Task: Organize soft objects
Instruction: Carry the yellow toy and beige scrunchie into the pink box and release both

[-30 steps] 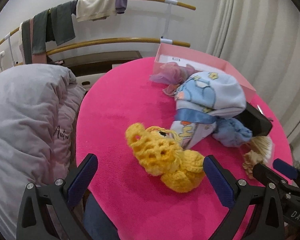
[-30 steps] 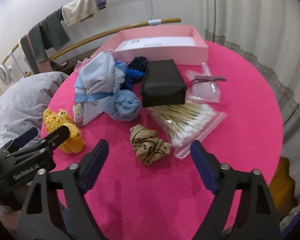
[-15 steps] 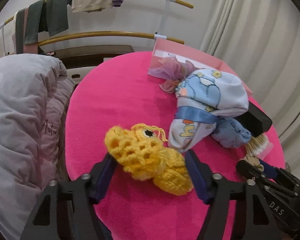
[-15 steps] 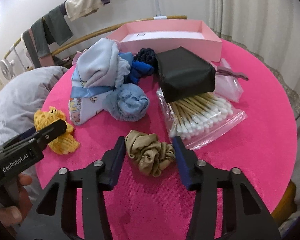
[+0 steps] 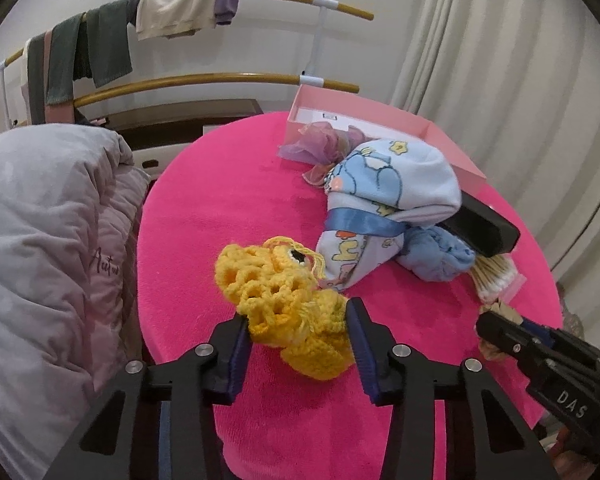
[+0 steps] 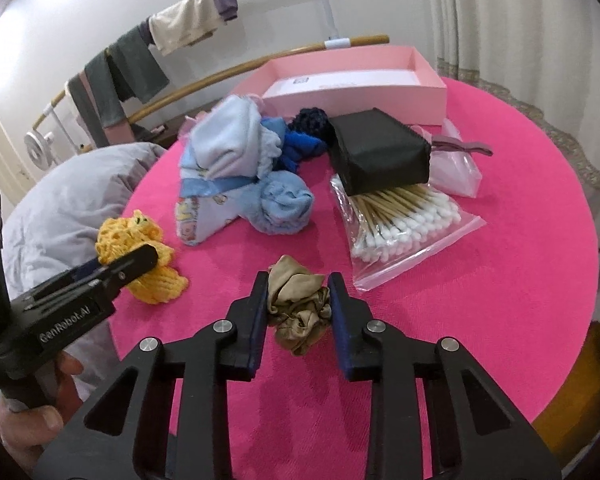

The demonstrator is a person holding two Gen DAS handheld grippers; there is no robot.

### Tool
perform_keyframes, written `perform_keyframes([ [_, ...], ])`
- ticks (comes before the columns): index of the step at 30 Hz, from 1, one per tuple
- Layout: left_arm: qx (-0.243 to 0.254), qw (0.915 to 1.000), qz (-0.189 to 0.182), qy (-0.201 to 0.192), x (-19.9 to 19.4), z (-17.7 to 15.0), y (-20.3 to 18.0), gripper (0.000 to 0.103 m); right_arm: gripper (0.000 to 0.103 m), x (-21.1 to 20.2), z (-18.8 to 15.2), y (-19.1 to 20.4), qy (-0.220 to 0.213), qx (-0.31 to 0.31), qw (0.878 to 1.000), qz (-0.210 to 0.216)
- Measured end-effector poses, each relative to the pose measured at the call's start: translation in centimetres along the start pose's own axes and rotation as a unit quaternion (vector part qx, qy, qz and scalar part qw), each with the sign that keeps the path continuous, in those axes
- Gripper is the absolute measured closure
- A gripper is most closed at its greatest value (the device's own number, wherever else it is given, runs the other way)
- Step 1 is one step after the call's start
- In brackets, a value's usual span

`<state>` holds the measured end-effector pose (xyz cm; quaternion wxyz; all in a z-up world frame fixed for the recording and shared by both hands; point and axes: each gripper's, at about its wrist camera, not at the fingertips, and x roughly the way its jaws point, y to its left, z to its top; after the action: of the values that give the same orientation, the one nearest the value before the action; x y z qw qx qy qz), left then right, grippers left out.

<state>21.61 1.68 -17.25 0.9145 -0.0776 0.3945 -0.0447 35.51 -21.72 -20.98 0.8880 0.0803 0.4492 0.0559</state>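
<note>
My left gripper (image 5: 298, 320) is shut on a yellow crocheted piece (image 5: 284, 292), which also shows in the right wrist view (image 6: 140, 248), at the near left of the round pink table (image 6: 500, 280). My right gripper (image 6: 298, 292) is shut on a tan satin scrunchie (image 6: 298, 308) near the table's front. A pale blue printed cloth bundle (image 5: 380, 196) and a blue sock ball (image 6: 286, 204) lie behind. An open pink box (image 6: 360, 88) stands at the table's far edge.
A black pouch (image 6: 380, 152) rests on a bag of cotton swabs (image 6: 404, 220). A dark blue knit item (image 6: 304, 136) and a sheer purple scrunchie (image 5: 320, 144) lie by the box. A grey quilt (image 5: 40, 240) is left of the table. A clothes rack (image 5: 180, 20) stands behind.
Both grippers moved forward and closed: the left onto the yellow crocheted piece, the right onto the tan scrunchie. Both were wide open one second ago.
</note>
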Motion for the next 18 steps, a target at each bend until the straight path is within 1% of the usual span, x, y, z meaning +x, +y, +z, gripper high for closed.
perform_keyframes([
  [5, 0.008, 0.9999, 0.004, -0.006, -1.7, 0.1, -0.6, 0.063, 0.077, -1.0, 0.7, 0.2, -0.009, 0.001, 1.000, 0.011],
  [9, 0.015, 0.9997, 0.004, -0.019, -3.5, 1.1, -1.0, 0.063, 0.077, -2.1, 1.6, 0.4, -0.021, -0.002, 1.000, 0.023],
  [15, 0.028, 0.9983, 0.002, -0.052, -6.3, 4.4, -2.0, 0.063, 0.077, -3.8, 5.0, 0.5, -0.047, -0.016, 0.998, 0.037],
  [18, 0.034, 0.9970, 0.002, -0.070, -7.0, 6.6, -2.5, 0.063, 0.076, -4.0, 7.5, 0.3, -0.061, -0.024, 0.997, 0.034],
])
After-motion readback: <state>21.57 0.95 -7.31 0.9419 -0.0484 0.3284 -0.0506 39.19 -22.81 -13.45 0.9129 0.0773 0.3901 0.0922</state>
